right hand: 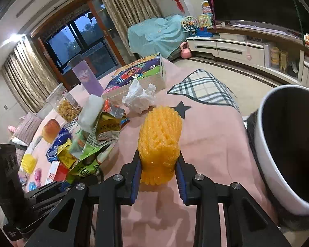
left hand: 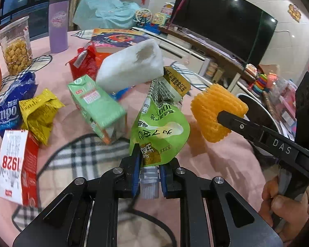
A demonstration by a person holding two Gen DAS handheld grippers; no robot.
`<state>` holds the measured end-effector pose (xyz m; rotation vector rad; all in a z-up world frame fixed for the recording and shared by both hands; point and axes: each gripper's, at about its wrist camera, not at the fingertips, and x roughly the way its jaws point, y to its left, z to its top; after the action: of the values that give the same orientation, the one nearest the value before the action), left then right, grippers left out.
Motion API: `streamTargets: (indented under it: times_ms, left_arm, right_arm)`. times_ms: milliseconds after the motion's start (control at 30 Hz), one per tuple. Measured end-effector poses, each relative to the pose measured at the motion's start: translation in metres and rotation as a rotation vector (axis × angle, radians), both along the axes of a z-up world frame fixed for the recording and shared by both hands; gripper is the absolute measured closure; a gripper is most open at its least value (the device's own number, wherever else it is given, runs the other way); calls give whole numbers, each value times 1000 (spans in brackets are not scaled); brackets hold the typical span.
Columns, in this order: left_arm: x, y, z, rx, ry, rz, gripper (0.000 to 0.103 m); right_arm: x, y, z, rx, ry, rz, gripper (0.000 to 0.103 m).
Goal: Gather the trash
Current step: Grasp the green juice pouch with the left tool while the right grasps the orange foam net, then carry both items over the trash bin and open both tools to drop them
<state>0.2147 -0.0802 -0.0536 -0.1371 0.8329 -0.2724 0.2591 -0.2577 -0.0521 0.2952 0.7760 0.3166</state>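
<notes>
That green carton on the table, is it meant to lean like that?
Probably not. The green carton is tipped and dented among crumpled wrappers, with a white foam block resting across it. It looks like discarded litter, not spilled.

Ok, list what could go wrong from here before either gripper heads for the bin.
1. The left gripper pinches the green spout pouch only near its cap; the floppy body might swing and knock the white foam block or green carton close behind.
2. The right gripper squeezes the soft orange foam net at its lower end, so it could slip out.
3. The bin stands at the table edge; a careless drop may miss.
</notes>
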Motion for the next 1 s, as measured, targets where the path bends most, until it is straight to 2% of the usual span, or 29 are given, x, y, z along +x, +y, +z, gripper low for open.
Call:
streamTargets:
  times_ms: [267,567,1000]
  left_arm:
    - [-17,-21,3,-35,9,-58,88]
    - [-24,-41,9,-18,-5,-103,88]
    - [-33,-93,21,12,-28,-204,88]
  right_arm:
    - [-26,-19,7,21,-6,-31,72]
    - [-50,-46,10,36,-11,-88,72]
    - [-76,-95,16,64,-29,-197,72]
